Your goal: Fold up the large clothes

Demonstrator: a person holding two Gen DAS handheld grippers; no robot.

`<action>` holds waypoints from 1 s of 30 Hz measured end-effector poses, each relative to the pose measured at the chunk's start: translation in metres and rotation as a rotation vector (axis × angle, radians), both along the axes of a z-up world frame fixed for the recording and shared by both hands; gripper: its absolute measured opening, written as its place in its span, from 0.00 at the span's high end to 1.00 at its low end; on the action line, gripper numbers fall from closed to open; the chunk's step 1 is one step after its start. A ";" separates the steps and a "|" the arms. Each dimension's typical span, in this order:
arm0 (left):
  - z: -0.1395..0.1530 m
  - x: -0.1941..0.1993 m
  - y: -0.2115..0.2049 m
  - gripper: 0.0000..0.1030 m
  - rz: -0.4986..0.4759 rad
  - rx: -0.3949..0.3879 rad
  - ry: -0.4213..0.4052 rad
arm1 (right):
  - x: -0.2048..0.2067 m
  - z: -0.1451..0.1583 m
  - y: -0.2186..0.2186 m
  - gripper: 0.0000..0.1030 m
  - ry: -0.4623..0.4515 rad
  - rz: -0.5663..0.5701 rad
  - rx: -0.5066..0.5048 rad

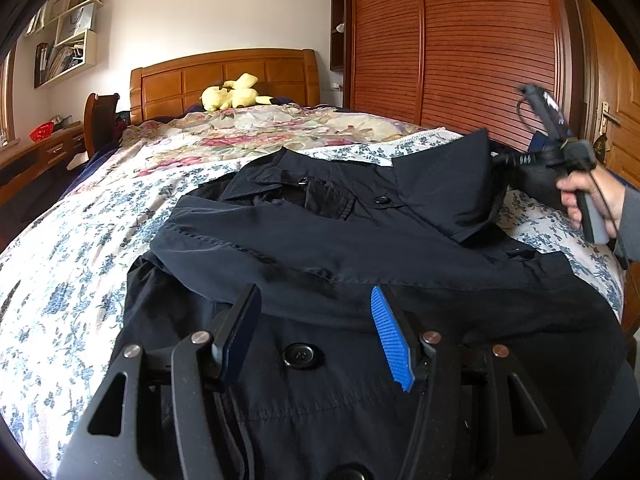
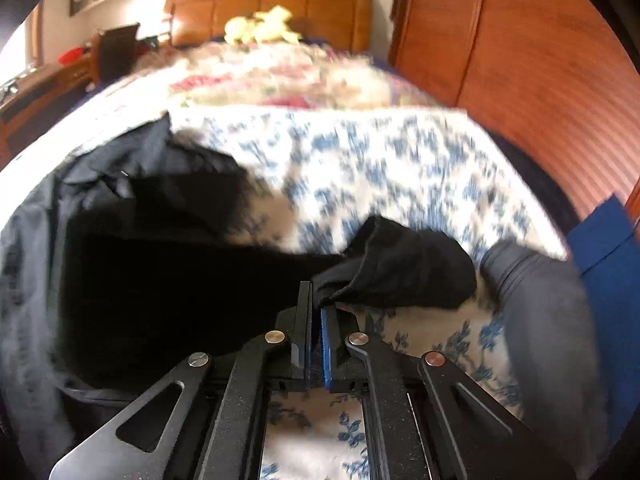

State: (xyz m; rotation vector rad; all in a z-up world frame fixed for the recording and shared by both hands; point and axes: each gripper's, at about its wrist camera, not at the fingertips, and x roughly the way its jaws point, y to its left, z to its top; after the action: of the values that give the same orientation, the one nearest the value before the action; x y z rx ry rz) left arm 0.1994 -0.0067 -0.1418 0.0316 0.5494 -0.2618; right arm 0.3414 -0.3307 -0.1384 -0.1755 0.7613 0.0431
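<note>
The dark coat (image 1: pixel 360 240) lies spread across the floral bedspread (image 1: pixel 80 260), collar toward the headboard (image 1: pixel 224 76). The right gripper (image 2: pixel 316 300) is clamped on a fold of its black fabric at the coat's right edge, nearer the collar. The left gripper (image 1: pixel 316 320) hovers over the coat's front, jaws apart, empty.

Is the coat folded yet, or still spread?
Partly folded. The coat has one sleeve laid across its front; the right gripper is shut on dark fabric at its side.

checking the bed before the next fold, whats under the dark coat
The dark coat lies on a blue floral sheet, visible all round it. Anything under its middle is covered.
</note>
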 end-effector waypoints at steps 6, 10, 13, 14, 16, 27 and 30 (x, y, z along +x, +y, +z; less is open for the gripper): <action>0.016 -0.020 0.007 0.45 -0.012 -0.023 -0.016 | -0.030 0.052 0.029 0.99 -0.104 0.077 -0.014; 0.032 -0.036 0.014 0.43 -0.014 -0.045 -0.048 | -0.048 0.074 0.049 0.99 -0.143 0.128 -0.018; 0.044 -0.047 0.023 0.38 -0.008 -0.069 -0.079 | -0.062 0.088 0.069 0.99 -0.168 0.175 -0.021; 0.047 -0.050 0.027 0.37 -0.006 -0.073 -0.085 | -0.066 0.091 0.074 0.99 -0.174 0.186 -0.022; 0.053 -0.057 0.035 0.37 0.005 -0.078 -0.099 | -0.076 0.099 0.090 0.99 -0.191 0.221 -0.020; 0.062 -0.068 0.076 0.37 0.097 -0.079 -0.113 | -0.119 0.110 0.171 0.99 -0.215 0.412 0.009; 0.063 -0.067 0.083 0.37 0.115 -0.077 -0.111 | -0.129 0.098 0.193 0.99 -0.193 0.461 0.041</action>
State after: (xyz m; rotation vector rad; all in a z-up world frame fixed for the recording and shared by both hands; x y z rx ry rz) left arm 0.1322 0.0763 -0.0787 -0.0593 0.4293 -0.1681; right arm 0.2128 -0.1381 -0.0405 -0.3094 0.5146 0.4726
